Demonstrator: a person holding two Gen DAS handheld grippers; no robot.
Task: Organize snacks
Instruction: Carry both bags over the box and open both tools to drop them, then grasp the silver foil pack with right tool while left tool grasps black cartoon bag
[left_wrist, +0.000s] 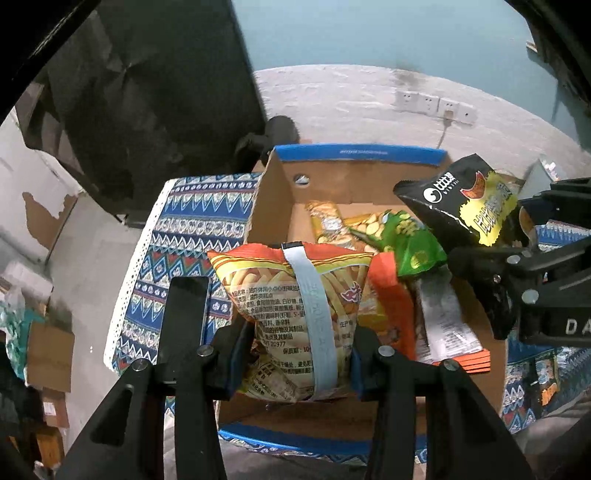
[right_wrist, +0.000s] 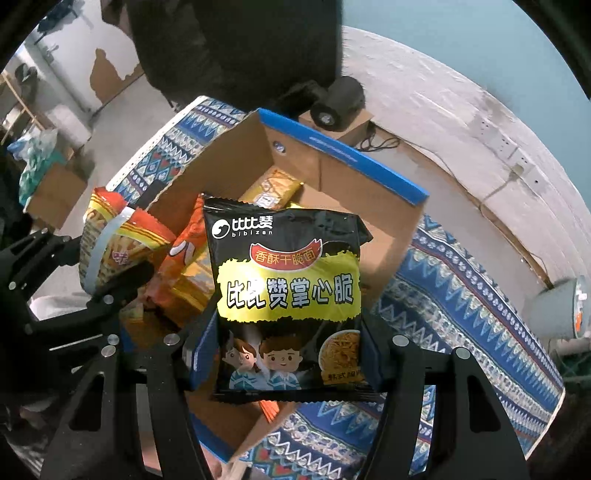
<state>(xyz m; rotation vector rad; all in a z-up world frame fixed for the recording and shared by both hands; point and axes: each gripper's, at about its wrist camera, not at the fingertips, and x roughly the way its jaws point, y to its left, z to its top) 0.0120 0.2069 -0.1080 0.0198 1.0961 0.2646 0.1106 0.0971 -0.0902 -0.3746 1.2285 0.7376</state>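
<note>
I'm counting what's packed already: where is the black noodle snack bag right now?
Not packed yet: the black noodle snack bag is held in the right tongs above the cardboard box, right of the orange fries bag in the left tongs.

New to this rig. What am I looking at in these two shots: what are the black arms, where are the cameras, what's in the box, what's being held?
There is no robot here. A person holds a two-finger gripper in each hand, and a fisheye camera on each looks forward along its fingers, so the black struts at the bottom of each picture are that gripper's own.

The left gripper has its jaws closed on an orange snack bag with a pale strip down it. The right gripper holds a black and yellow noodle bag. Each gripper also shows at the edge of the other's view.

Both hang over an open cardboard box with blue rims, standing on a patterned cloth. A green bag and other packets already lie inside.
</note>
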